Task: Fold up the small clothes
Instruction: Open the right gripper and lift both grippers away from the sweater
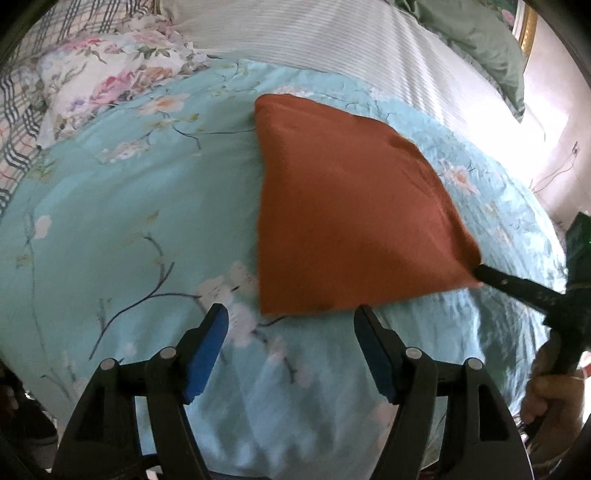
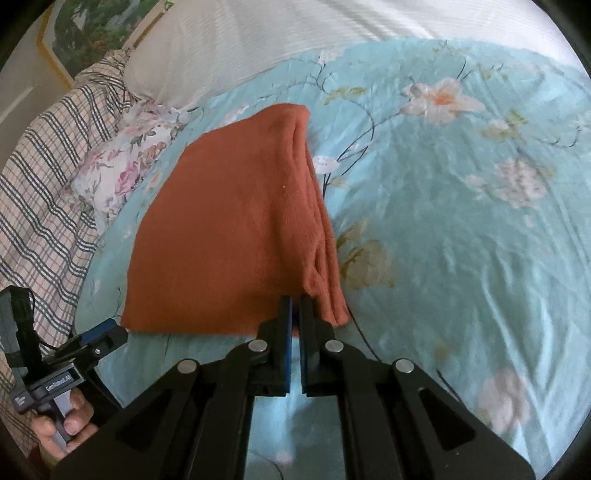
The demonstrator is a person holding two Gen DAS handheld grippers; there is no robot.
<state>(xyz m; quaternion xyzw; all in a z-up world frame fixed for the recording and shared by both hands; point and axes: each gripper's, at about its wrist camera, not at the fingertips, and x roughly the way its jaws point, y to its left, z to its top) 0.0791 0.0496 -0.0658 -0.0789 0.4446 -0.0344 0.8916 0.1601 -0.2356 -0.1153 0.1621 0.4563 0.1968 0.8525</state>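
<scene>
A folded rust-orange cloth [image 1: 347, 206] lies on the light-blue floral bedspread [image 1: 140, 206]. My left gripper [image 1: 291, 325] is open and empty, hovering just short of the cloth's near left corner. My right gripper [image 2: 295, 302] is shut on the cloth's [image 2: 236, 229] near corner, where several folded layers stack up on the right side. In the left wrist view the right gripper [image 1: 480, 275] shows at the right, pinching the cloth's near right corner. In the right wrist view the left gripper [image 2: 107, 332] shows at the lower left.
A floral pillow [image 1: 110, 70] and a plaid cloth [image 2: 48, 177] lie at the bed's left side. A white striped sheet [image 1: 332, 37] and a green pillow [image 1: 480, 40] lie at the far end. A framed picture [image 2: 92, 33] hangs on the wall.
</scene>
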